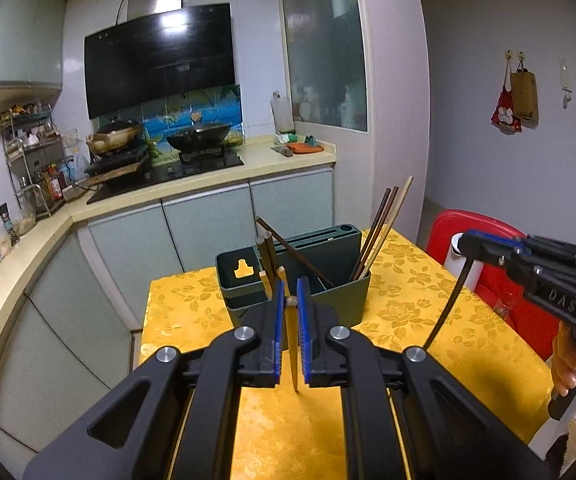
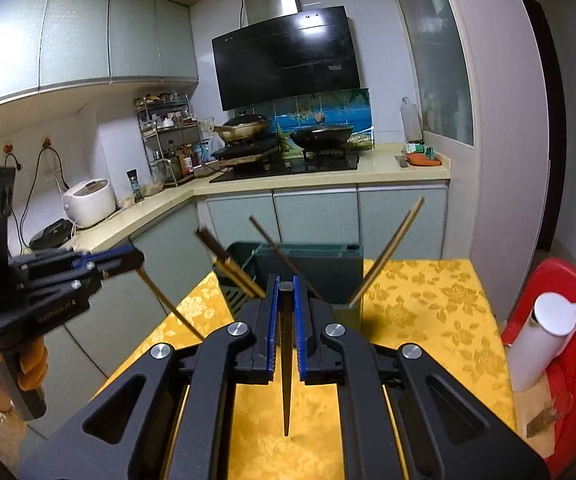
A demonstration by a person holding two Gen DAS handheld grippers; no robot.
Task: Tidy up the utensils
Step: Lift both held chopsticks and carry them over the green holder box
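Where cupboards blur, yellow tablecloth (image 1: 408,312) seemingly floral.

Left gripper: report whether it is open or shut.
Shut on a light chopstick. The left gripper has its blue pads pressed against it, and the chopstick's tip hangs below them.

Raised letters reading "DAS" stand on the black body of the right gripper (image 1: 464,241), seen from the left wrist view; the left gripper (image 2: 138,258) carries a line of small raised lettering along its body in the right wrist view, too blurred to read; faint white marks sit on the top edge of the black range hood (image 1: 160,60), illegible in both views.
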